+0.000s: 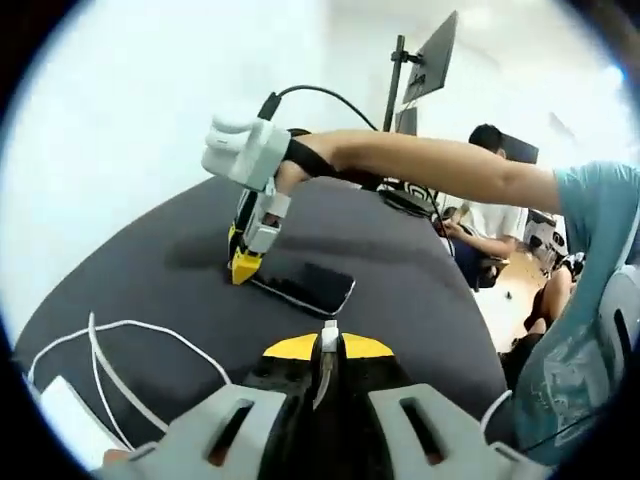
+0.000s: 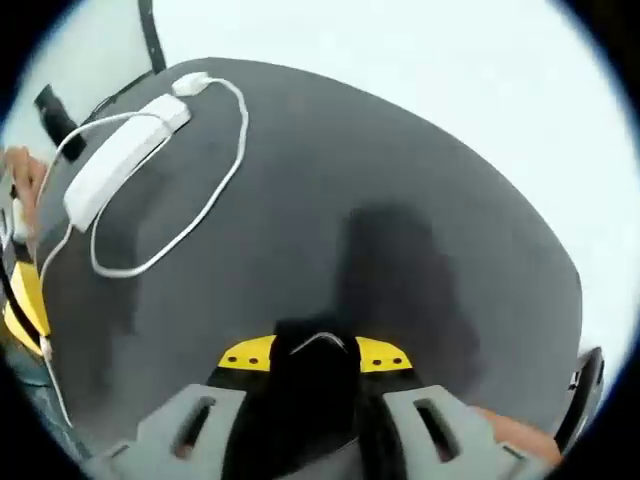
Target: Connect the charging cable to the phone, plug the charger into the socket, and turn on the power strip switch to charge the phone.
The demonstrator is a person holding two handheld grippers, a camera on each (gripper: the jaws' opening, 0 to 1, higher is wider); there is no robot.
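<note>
Your left gripper (image 1: 329,345) is pinching the cable plug (image 1: 329,336), jaws narrow. Your right gripper (image 1: 246,262) is pressing the phone (image 1: 305,288) on the table (image 1: 420,300); its near end is hiding under closed jaws. Power strip (image 2: 122,155) is lying well apart.

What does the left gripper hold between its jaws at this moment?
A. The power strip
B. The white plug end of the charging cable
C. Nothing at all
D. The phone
B: in the left gripper view, the left gripper is shut on the white cable plug, aimed toward the phone lying on the dark table.
</note>
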